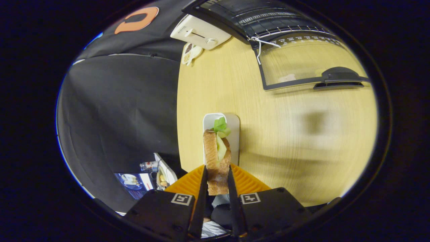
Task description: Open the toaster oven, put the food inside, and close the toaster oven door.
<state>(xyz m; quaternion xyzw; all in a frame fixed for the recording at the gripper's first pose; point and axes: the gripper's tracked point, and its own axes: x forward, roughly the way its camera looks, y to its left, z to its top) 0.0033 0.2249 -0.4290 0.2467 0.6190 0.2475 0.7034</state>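
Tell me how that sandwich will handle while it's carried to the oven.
The sandwich looks soft: the tool grips it by the bread alone, so hard squeezing would probably crush it. The lettuce pokes out loose on top and may slip free if tilted. It seems light, held clear above its white tray.

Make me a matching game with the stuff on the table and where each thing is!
Things:
1. brown toasted sandwich with green lettuce
2. small white rectangular tray
3. black toaster oven door with glass window
4. cream-white pop-up toaster

Places or states:
A. folded open over the wooden table
B. squeezed between both gripper fingers
C. far end of the table, by the black cloth
D. on the table, just beyond the sandwich

Pairs: 1-B, 2-D, 3-A, 4-C
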